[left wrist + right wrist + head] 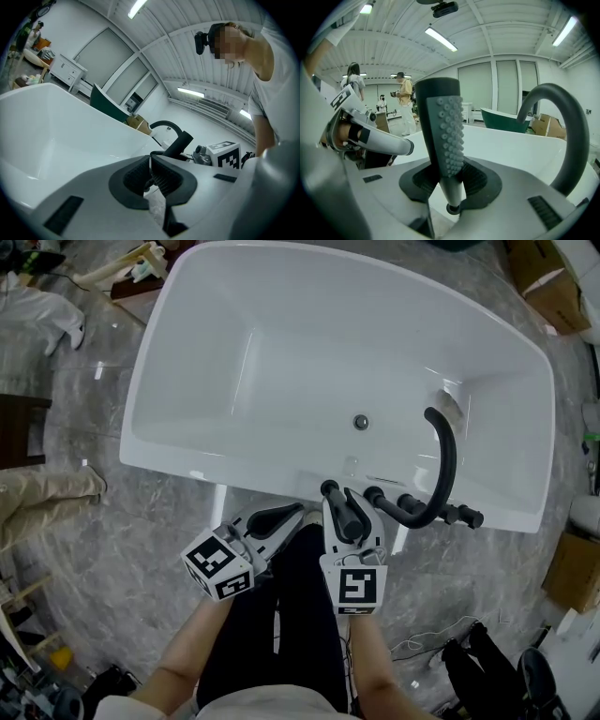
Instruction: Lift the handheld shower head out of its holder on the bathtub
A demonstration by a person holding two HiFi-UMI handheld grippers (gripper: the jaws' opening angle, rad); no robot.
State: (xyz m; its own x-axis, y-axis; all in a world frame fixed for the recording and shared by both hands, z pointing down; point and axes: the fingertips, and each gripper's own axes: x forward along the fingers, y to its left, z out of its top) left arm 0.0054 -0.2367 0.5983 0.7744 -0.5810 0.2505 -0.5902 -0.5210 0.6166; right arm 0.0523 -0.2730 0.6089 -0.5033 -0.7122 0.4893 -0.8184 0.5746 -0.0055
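The handheld shower head (330, 491) is a slim black wand with a patch of grey nozzles (449, 136), standing upright at the near rim of the white bathtub (234, 465). My right gripper (349, 521) (452, 180) is shut on the wand's lower part, and the wand's round end shows just below the pads. Right of it rise the curved black spout (445, 460) (565, 136) and the black mixer knobs (441, 514). My left gripper (292, 514) (151, 161) hovers to the left of the wand, jaws shut with nothing in them. From the left gripper view, the shower head (180, 143) appears beyond the jaws.
A grey marble floor surrounds the tub. Cardboard boxes (544, 277) stand at the top right and another box (574, 570) at the right edge. Cables (441, 643) lie at the lower right. A person's trouser leg (47, 498) is at the left; people (405, 103) stand far behind.
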